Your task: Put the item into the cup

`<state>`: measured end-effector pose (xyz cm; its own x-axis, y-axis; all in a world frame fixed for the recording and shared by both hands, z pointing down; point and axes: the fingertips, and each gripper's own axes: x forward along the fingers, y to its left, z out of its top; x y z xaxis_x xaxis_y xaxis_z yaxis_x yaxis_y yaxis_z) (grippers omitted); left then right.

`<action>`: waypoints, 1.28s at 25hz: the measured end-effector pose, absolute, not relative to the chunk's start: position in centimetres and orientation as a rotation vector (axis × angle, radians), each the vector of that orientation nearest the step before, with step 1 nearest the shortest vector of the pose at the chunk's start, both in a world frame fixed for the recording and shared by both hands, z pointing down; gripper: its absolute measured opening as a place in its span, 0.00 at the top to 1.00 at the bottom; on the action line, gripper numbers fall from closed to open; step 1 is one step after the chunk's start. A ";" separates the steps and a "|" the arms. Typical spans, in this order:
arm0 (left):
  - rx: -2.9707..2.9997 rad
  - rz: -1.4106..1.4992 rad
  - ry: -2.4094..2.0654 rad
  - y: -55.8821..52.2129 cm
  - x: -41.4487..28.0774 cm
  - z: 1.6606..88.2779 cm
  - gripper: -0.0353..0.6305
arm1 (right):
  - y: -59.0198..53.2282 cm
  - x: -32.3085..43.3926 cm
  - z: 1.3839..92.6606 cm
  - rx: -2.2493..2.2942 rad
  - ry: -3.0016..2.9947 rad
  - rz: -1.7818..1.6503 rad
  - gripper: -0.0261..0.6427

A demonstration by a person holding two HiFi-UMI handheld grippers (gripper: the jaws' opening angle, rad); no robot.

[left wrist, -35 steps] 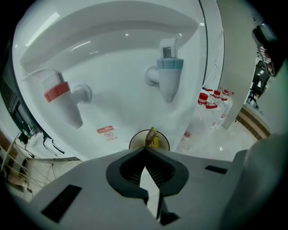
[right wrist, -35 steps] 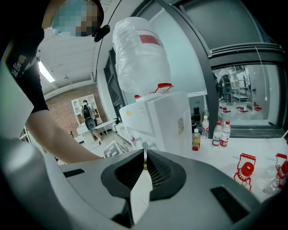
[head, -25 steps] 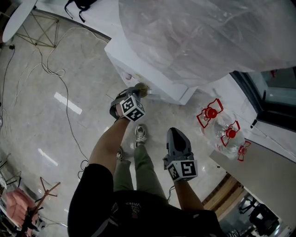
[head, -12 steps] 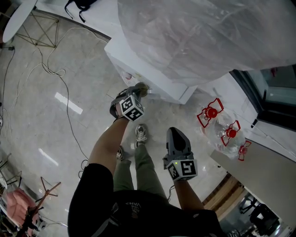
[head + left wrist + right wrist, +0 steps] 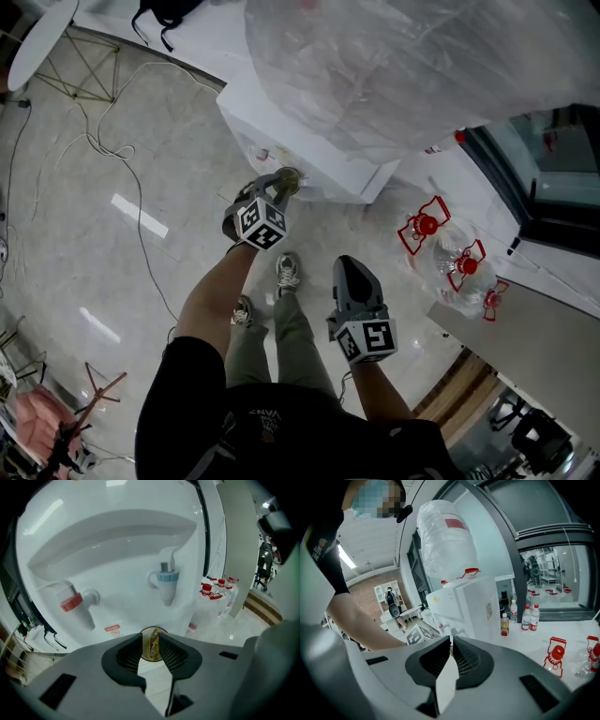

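Observation:
My left gripper (image 5: 277, 184) is held out in front of a white water dispenser (image 5: 117, 550), shut on a small brown cup (image 5: 155, 629). A yellow sachet (image 5: 153, 647) stands upright inside that cup, between the jaws. In the head view the cup (image 5: 290, 177) shows at the gripper's tip, close to the dispenser's base. The cup sits below and between the red tap (image 5: 72, 603) and the blue tap (image 5: 165, 577). My right gripper (image 5: 349, 268) hangs lower and to the right, over the floor, shut with nothing in it (image 5: 451, 641).
A large plastic-wrapped water bottle (image 5: 422, 66) tops the dispenser. Clear jugs with red handles (image 5: 450, 258) lie on the floor at the right, beside a dark window frame (image 5: 534, 197). Cables (image 5: 103, 141) trail over the floor at the left. The person's shoes (image 5: 286, 274) are below the grippers.
The head view has shifted slightly. Both grippers stay about where they were, and the cup stays in the left one.

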<state>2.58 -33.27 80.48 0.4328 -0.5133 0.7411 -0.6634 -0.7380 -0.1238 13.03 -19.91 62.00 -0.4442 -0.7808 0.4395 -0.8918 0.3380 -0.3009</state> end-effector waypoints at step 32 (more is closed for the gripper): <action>2.679 0.368 -1.261 -19.2 -4.0 51.2 0.92 | -12.7 8.4 50.0 1.625 -2.478 0.570 0.89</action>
